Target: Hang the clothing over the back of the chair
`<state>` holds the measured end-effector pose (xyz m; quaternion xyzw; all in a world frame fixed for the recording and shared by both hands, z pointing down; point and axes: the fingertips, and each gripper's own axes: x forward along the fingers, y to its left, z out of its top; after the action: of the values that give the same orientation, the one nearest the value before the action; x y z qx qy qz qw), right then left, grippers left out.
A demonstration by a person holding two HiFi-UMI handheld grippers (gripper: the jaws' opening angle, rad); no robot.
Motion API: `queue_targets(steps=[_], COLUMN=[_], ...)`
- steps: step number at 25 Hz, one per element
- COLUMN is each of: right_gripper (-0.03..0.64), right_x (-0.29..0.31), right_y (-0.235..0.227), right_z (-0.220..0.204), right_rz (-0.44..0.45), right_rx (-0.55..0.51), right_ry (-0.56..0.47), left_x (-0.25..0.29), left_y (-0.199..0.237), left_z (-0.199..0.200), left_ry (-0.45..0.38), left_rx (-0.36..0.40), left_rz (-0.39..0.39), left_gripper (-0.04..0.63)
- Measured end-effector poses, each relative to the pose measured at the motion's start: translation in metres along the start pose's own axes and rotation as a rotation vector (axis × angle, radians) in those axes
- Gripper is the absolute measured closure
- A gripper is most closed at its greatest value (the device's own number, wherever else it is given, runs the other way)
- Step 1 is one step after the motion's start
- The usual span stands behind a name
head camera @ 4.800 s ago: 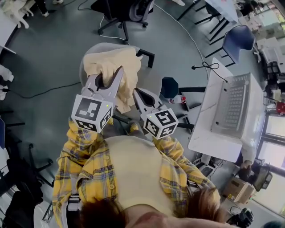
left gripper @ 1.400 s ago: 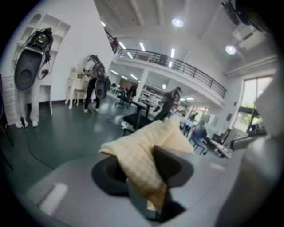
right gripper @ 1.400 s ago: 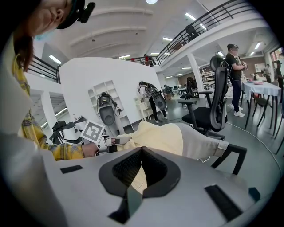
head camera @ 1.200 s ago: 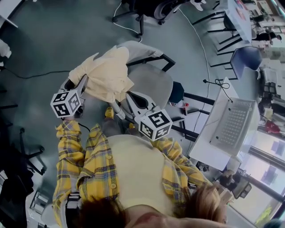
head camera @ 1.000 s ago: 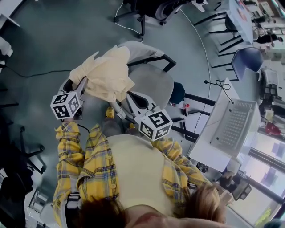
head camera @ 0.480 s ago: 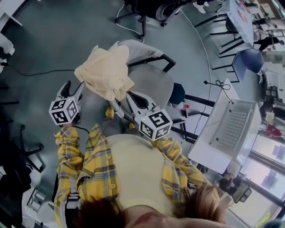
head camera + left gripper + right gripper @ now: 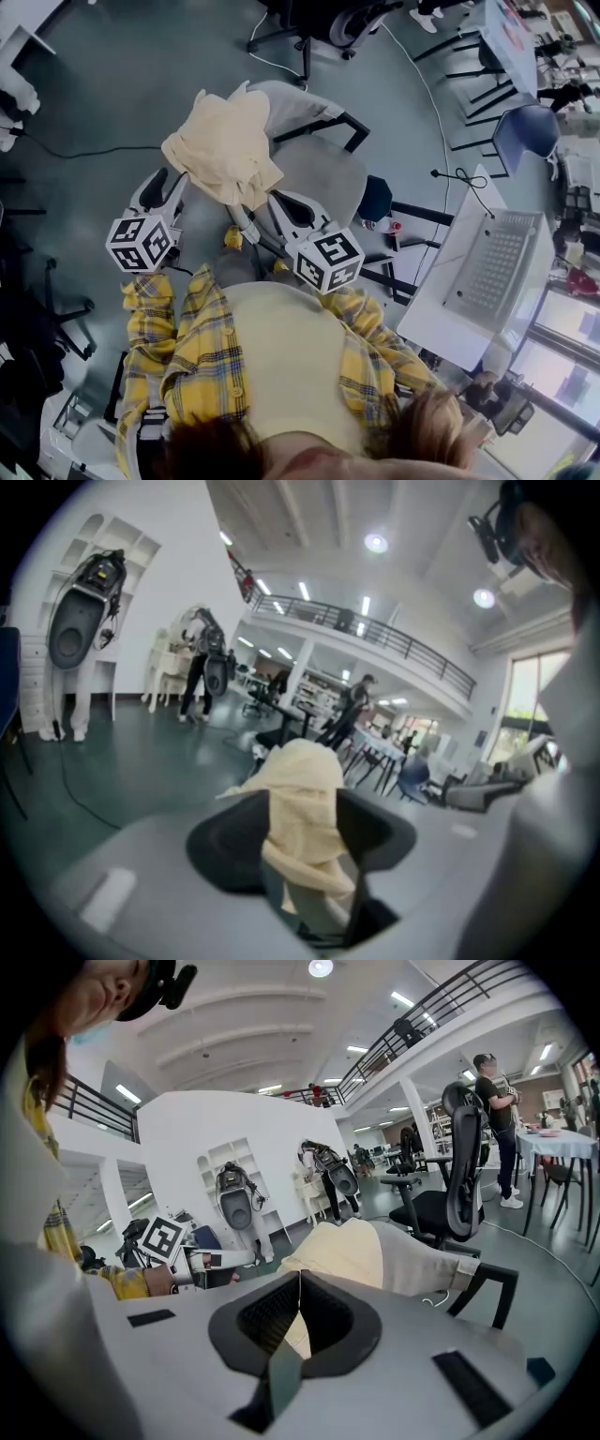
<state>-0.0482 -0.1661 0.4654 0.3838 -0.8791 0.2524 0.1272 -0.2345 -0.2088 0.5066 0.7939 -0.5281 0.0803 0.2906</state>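
- Landmark: the chair [image 7: 319, 173], seen from above, with its grey backrest [image 7: 286, 101] on the far side from the person.
- Clothing [image 7: 223, 150]: the pale yellow garment lies bunched over the left end of the chair's backrest. Part of it hangs down over the left edge of the seat, and the right part of the backrest is bare.
- Left gripper [image 7: 169, 180]: a second ago it was at the garment's left edge. It now stands off the chair's left side, near the cloth but clear of it.
- Its jaws are apart and have just been closing a little. In the left gripper view the garment shows beyond them, in line with the gap, and nothing is pinched.
- Right gripper [image 7: 274, 201]: it hovers over the near edge of the chair's seat, unmoved over the last second. Its jaws meet at the tips, and I see no cloth between them.
- Change noted: the garment has been let go. It has settled into a taller heap on the backrest than it formed a second ago.
- Assessment: the garment rests on the chair unaided, so the hanging looks essentially done. It is bunched at one end, so it may need spreading along the backrest or it could slide off.
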Motion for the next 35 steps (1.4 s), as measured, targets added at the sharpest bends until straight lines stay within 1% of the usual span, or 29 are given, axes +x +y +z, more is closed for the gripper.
queue_targets(steps=[6,9,12,16,20,27,35], right_gripper=[0.601,0.602,0.602,0.603,0.603,0.603,0.603], right_x=[-0.017,-0.025,-0.035,-0.048,-0.059,-0.073,-0.086], right_y=[-0.006,-0.010,-0.013,-0.017,-0.020,-0.022,-0.024], right_z=[-0.004,-0.006,-0.005,-0.005,-0.008,-0.015,-0.020], right_rz=[-0.013,-0.023,-0.033,-0.044,-0.050,-0.054,-0.058], right_rx=[0.001,0.005,0.006,0.005,0.001,-0.006,-0.015], right_ry=[-0.019,-0.032,-0.044,-0.058,-0.068,-0.074,-0.074], left_x=[-0.011,-0.015,-0.019,-0.025,-0.030,-0.039,-0.043], left_y=[-0.038,-0.059,-0.080,-0.103,-0.119,-0.141,-0.160], left_z=[0.011,0.014,0.016,0.016,0.013,0.006,-0.011], left_ry=[-0.053,-0.067,-0.075,-0.087,-0.090,-0.080,-0.031], left_rx=[0.038,0.068,0.100,0.117,0.145,0.172,0.188], left_rz=[-0.047,-0.069,-0.088,-0.112,-0.117,-0.124,-0.114], left_gripper=[0.450,0.504,0.535,0.555,0.578,0.589,0.591])
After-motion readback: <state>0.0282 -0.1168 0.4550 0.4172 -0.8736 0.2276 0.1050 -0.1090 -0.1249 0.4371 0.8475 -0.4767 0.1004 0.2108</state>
